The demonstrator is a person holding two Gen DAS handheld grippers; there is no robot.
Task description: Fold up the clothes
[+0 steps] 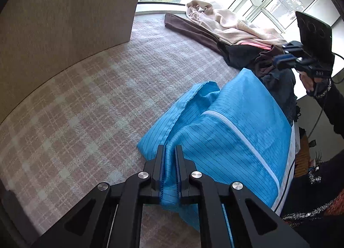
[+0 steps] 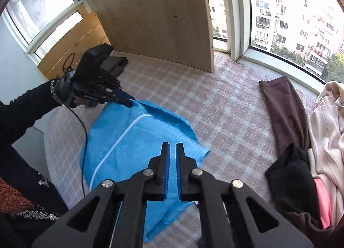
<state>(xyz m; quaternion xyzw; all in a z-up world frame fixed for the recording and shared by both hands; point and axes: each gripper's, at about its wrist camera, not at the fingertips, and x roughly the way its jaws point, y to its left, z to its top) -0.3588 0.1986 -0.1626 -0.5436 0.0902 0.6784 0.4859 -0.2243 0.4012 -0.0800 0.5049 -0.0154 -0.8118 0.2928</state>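
A heap of unfolded clothes (image 2: 318,151) lies along the window side of the plaid-covered surface (image 1: 90,101): a ribbed cream garment (image 1: 228,24) on top, a brown garment (image 2: 283,110) stretched flat beside it, black cloth and a strip of pink (image 2: 322,200) beneath. A light wooden panel (image 2: 154,15) stands upright at the far edge of the surface. The blue garment (image 1: 236,123), thin and smooth with fine dark pinstripes and a white zipper (image 1: 240,136) running across it, lies between the heap and the person's dark sleeve (image 2: 23,106). The left tool (image 1: 169,151) pinches a bunched fold of the blue garment's edge between its nearly closed jaws. The right tool (image 2: 172,149) hovers above the same garment, jaws narrowly parted with ribbed blue pads showing and nothing between them.
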